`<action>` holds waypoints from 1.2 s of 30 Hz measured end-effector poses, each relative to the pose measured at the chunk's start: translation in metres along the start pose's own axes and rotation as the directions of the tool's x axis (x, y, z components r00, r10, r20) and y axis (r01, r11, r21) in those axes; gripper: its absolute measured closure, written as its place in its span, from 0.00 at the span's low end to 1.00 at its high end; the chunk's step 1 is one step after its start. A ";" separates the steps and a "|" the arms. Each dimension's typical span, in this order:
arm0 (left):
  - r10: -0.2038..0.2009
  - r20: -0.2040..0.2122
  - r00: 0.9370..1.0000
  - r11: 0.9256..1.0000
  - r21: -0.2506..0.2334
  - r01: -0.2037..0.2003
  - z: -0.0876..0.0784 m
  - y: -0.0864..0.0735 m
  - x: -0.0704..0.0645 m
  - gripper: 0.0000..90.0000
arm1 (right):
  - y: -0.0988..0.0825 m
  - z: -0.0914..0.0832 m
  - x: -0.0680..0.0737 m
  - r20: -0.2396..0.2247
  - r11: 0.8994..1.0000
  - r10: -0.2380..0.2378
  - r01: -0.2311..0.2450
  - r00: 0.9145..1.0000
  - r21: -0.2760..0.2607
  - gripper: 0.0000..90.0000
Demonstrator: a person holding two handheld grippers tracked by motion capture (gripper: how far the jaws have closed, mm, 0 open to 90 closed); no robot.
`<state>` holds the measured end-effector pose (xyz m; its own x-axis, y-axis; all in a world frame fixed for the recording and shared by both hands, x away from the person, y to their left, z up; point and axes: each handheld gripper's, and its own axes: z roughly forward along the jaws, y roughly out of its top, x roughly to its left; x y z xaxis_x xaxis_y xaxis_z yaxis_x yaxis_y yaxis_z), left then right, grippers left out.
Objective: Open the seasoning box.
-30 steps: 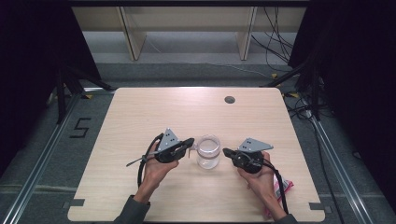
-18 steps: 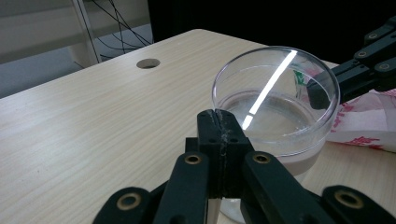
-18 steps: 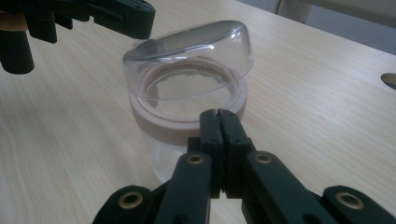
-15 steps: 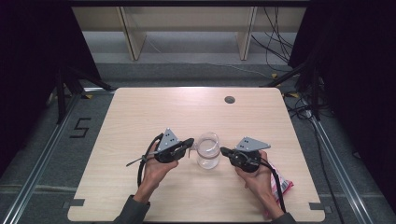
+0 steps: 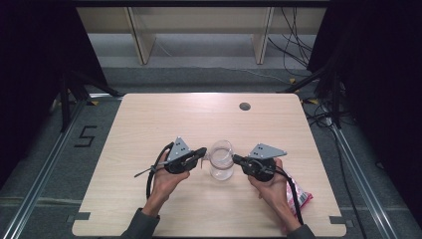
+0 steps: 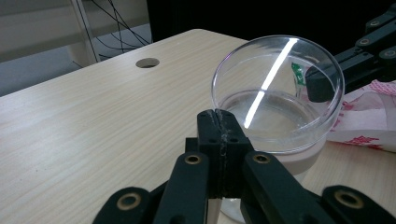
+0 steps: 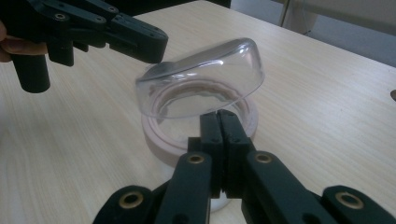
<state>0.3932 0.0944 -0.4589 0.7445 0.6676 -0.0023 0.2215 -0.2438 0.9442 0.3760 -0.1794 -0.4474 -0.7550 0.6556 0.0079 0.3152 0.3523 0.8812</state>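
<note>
A clear dome lid (image 7: 201, 79) sits tilted on a round container with a pale pink rim (image 7: 159, 140); in the high view the two read as one clear cup (image 5: 220, 159) at the table's middle front. My left gripper (image 5: 201, 152) is shut with nothing between its jaws, and its tip touches the lid's left side. In the right gripper view the left gripper (image 7: 149, 44) rests on the lid's raised edge. My right gripper (image 5: 236, 159) is also shut and empty, its tip at the lid's right side. The left gripper view shows the right gripper (image 6: 322, 84) behind the lid (image 6: 275, 93).
A pink and white packet (image 5: 298, 196) lies by the right hand near the table's front right; it also shows as the packet (image 6: 369, 121) behind the cup. A cable hole (image 5: 244, 106) sits toward the table's far side. Floor rails run along both sides.
The right gripper has edged slightly left toward the cup. The left gripper has stayed in place. Both stay shut.
</note>
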 end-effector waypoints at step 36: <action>-0.039 -0.011 0.999 0.993 0.114 0.040 -0.034 -0.025 -0.012 0.31 | 0.046 0.018 0.029 -0.044 0.995 -0.067 0.063 0.997 -0.072 1.00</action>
<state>0.3573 0.1164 -0.4716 0.7287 0.6839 -0.0353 0.3211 -0.2958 0.8997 0.3790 -0.1321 -0.4150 -0.7990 0.6006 -0.0298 0.2248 0.3443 0.9115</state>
